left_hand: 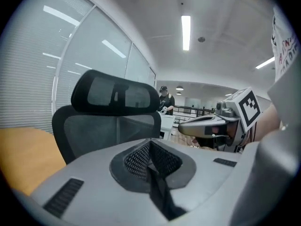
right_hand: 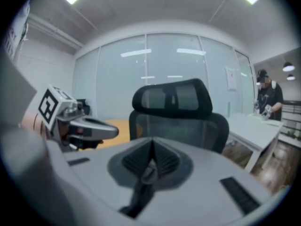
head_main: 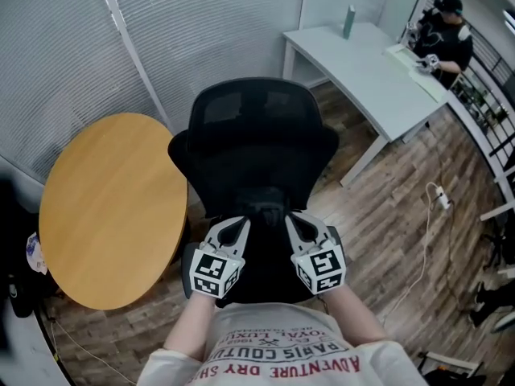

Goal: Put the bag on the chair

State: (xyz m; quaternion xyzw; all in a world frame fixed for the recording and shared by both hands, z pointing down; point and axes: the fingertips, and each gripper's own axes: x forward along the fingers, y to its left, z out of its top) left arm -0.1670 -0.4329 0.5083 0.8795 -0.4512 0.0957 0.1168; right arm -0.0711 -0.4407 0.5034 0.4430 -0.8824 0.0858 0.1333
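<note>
A black mesh office chair point(head_main: 253, 135) stands right in front of me, its backrest and headrest facing me; both gripper views show it too point(left_hand: 113, 121) point(right_hand: 178, 121). My left gripper point(head_main: 239, 225) and right gripper point(head_main: 294, 219) hang side by side just above the chair's seat, close to my body. Each is shut, pads together, with nothing between them point(left_hand: 150, 147) point(right_hand: 151, 149). The left gripper view catches the right gripper point(left_hand: 188, 126) alongside, and the right gripper view catches the left gripper point(right_hand: 110, 132). No bag shows in any view.
A round wooden table point(head_main: 105, 207) stands left of the chair against a blind-covered glass wall. A white desk point(head_main: 370, 71) with a bottle point(head_main: 348, 21) is at the back right, where a person point(head_main: 447, 39) works. A white cable point(head_main: 426, 248) trails over the wood floor.
</note>
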